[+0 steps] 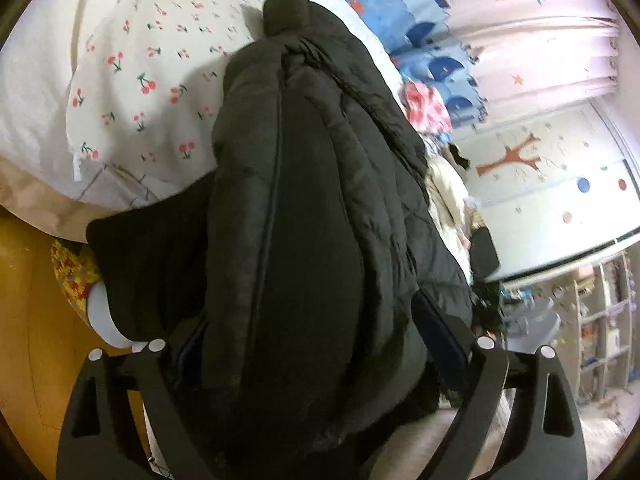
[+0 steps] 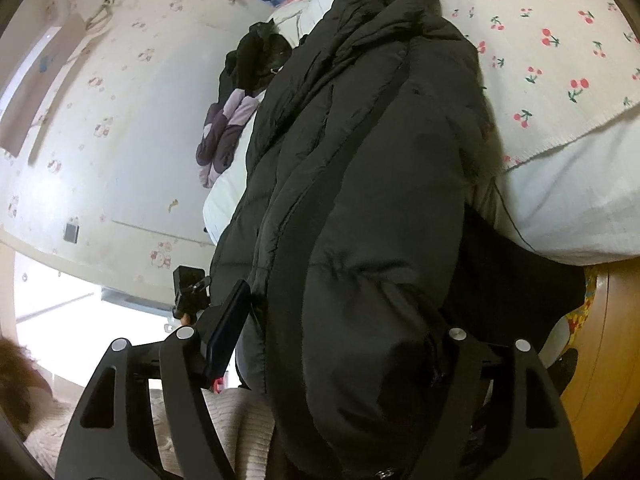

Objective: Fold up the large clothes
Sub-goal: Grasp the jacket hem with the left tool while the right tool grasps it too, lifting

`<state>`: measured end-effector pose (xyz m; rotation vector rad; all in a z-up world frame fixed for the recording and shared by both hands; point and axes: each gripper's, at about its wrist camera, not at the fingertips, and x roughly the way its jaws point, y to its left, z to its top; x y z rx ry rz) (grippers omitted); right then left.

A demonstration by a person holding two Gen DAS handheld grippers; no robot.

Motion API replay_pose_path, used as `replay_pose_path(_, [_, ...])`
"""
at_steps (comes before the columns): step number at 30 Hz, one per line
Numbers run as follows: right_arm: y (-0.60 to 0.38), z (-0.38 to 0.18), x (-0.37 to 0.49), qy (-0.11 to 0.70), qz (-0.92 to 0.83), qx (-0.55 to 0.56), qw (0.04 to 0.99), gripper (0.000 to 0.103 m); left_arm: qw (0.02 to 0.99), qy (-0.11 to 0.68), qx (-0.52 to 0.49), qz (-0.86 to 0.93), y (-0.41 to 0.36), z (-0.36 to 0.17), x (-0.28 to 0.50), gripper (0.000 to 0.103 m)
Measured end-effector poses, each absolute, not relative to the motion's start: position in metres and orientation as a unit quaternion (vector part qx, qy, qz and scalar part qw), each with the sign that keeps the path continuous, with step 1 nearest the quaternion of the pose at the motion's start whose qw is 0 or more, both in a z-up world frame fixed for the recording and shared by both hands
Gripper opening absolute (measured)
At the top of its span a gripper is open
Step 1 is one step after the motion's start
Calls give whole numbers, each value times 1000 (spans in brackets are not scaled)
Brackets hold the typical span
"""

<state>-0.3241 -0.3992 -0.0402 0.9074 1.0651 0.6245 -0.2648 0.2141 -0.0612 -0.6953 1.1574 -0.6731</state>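
A bulky black padded jacket lies bunched lengthwise on a white bed sheet with red cherries. Its near end hangs over the bed edge. My left gripper has its fingers set wide on both sides of the jacket's thick near end. The fabric fills the gap and the jaws look closed on it. In the right wrist view the same jacket fills the middle. My right gripper also straddles the thick end, with the jacket pressed between its fingers. The fingertips are mostly hidden by fabric.
A blue patterned quilt and pink-red cloth lie at the far side of the bed. Dark and purple clothes are piled by the wall. A wooden bed frame runs below. Shelves stand at right.
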Motion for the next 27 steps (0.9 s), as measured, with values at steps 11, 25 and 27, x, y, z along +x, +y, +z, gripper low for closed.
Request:
replay_pose_path(11, [-400,-31,-319,479,268,413,727,70,748,465,-348,-320,232,-53,-278,77])
replay_pose_path(25, [-395,-21,-321,481,266,412,726,72,725,487,-343,-346,224,-74,-289,88])
replay_pose_path(27, [-395,-17,-323,475,272,406,732,71,724,489,-342,-347,223,-73,-288,88])
